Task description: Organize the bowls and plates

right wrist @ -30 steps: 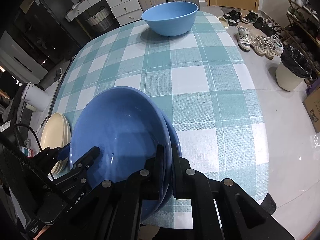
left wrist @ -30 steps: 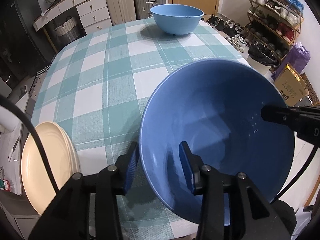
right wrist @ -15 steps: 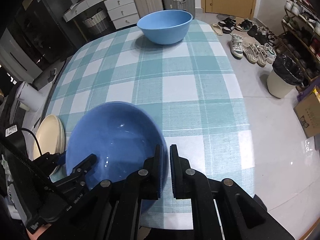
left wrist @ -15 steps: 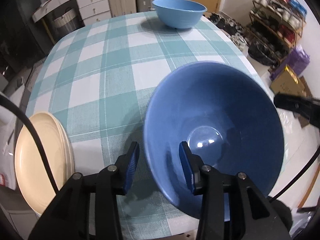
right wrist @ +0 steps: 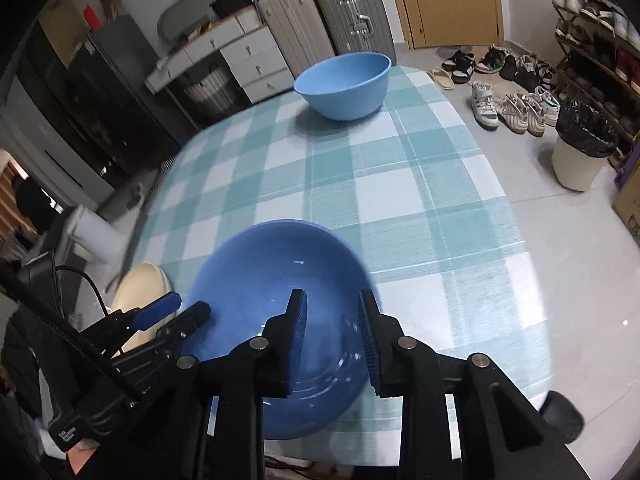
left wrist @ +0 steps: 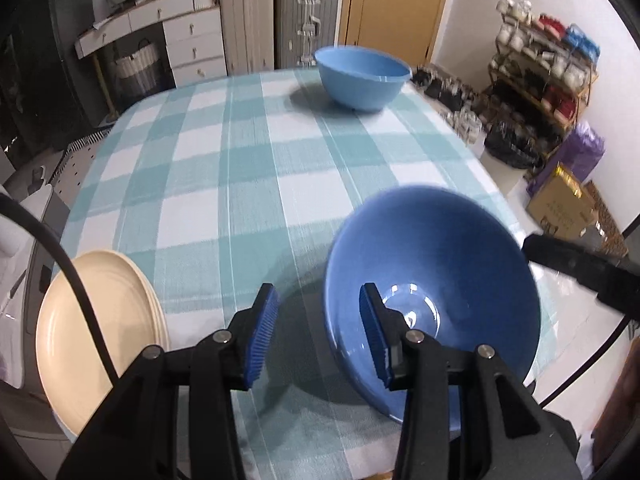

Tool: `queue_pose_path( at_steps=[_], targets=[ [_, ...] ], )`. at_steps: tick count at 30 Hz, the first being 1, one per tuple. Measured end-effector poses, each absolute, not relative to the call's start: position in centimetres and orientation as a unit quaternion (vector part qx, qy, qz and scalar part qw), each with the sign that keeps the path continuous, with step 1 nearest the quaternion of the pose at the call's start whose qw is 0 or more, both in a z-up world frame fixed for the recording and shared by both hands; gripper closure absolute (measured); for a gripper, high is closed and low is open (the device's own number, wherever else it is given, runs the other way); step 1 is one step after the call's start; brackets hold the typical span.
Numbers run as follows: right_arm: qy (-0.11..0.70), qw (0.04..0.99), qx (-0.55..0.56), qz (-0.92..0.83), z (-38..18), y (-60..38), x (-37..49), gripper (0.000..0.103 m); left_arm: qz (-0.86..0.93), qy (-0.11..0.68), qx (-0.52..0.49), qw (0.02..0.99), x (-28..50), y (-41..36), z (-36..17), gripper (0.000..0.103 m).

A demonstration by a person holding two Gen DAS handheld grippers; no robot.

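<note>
A dark blue bowl [left wrist: 436, 280] [right wrist: 276, 280] sits upright on the checked tablecloth [left wrist: 248, 176] near the table's front edge. My left gripper [left wrist: 319, 334] is open and straddles the bowl's left rim, one finger inside and one outside, with neither pad pressing. My right gripper [right wrist: 333, 336] hangs over the bowl's right side; its jaws are opening and the pads stand clear of the rim. A light blue bowl [left wrist: 362, 80] [right wrist: 344, 84] stands at the far end. Stacked cream plates [left wrist: 96, 332] [right wrist: 140, 292] lie at the front left corner.
The table's right edge drops to the floor, where a white bin [right wrist: 580, 156], shoes [right wrist: 508, 108] and a shoe rack [left wrist: 544, 80] stand. A cardboard box [left wrist: 560, 204] sits on the floor to the right. Suitcases [right wrist: 320, 20] and white drawers [left wrist: 188, 48] stand behind the table.
The dark blue bowl went from tilted and held to resting on the table. The right jaws, shut on its rim before, have parted. Both grippers have drawn back and up.
</note>
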State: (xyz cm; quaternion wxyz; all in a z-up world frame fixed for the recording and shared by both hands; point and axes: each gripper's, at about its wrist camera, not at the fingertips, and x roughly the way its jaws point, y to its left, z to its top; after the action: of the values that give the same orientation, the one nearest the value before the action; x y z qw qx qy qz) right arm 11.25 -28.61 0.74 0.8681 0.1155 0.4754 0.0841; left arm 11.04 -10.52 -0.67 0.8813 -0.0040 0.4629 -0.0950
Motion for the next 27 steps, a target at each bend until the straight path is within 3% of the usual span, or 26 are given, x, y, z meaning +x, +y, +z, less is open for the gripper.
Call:
queue_pose_path(
  at_steps=[10, 13, 16, 21, 27],
  targets=[
    [0.370, 0.920, 0.080, 0.104, 2.4, -26.8, 11.2, 0.076, -0.059, 0.350, -0.062, 0.933, 10.3, -6.8, 2.4, 0.060],
    [0.329, 0.937, 0.066, 0.100, 2.9, -26.2, 10.5, 0.076, -0.056, 0.313, -0.078, 0.945, 9.5, -5.9, 3.3, 0.050],
    [0.301, 0.946, 0.062, 0.107, 3.1, -25.4, 10.0, 0.076, -0.042, 0.287, -0.062, 0.955, 8.9, -5.8, 3.5, 0.049],
    [0.236, 0.963, 0.054, 0.122, 3.2, -23.9, 7.9, 0.054, -0.046, 0.295, -0.034, 0.954, 8.9, -6.3, 2.7, 0.049],
    [0.202, 0.970, 0.014, 0.132, 3.3, -22.6, 6.0, 0.048, -0.055, 0.268, -0.059, 0.960, 7.7, -5.7, 3.5, 0.048]
  ],
)
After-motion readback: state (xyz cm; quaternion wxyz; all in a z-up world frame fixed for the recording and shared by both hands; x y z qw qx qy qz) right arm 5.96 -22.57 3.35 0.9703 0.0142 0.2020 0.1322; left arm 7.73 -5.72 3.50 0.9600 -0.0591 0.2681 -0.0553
